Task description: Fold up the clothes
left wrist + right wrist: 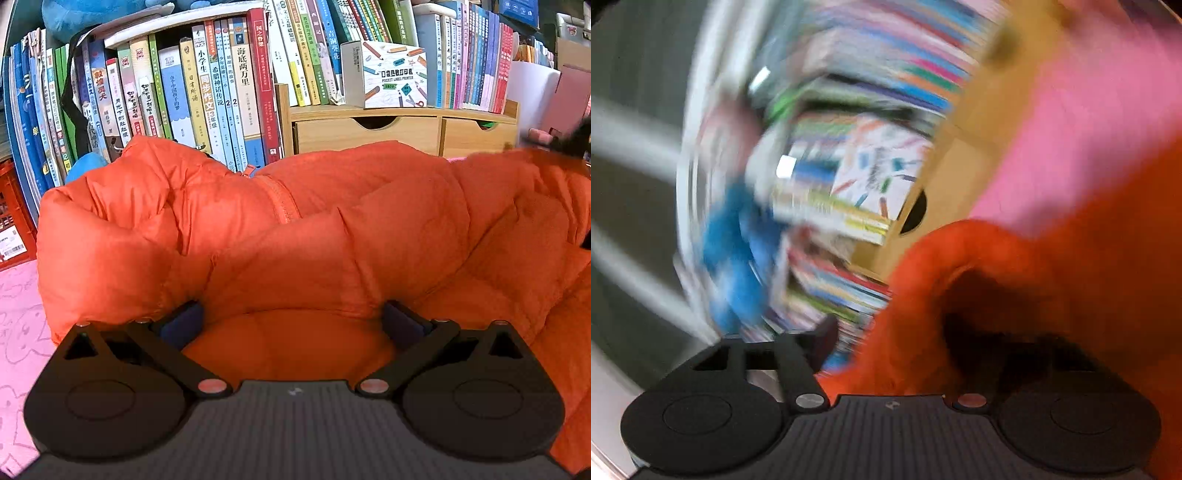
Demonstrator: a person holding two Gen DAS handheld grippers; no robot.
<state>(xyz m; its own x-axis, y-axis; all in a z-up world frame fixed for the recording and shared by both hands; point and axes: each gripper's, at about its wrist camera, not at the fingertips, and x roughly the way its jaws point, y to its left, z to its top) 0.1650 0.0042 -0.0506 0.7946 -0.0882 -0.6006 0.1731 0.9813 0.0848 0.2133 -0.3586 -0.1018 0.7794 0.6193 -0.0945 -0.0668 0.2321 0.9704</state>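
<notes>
Orange jacket (295,229) bulges between the spread left gripper (293,321) fingers; right gripper (923,350) grip unreadable through blur.

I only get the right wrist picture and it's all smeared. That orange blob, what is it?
Observer: An orange puffer jacket, sharp in the left wrist view, with its zipper showing.
Operator: Is the other gripper holding it?
Observer: The left gripper is wide open, fabric bulging between its fingers.
Operator: What's behind it?
Observer: Shelves packed with upright books, above wooden drawers.
</notes>
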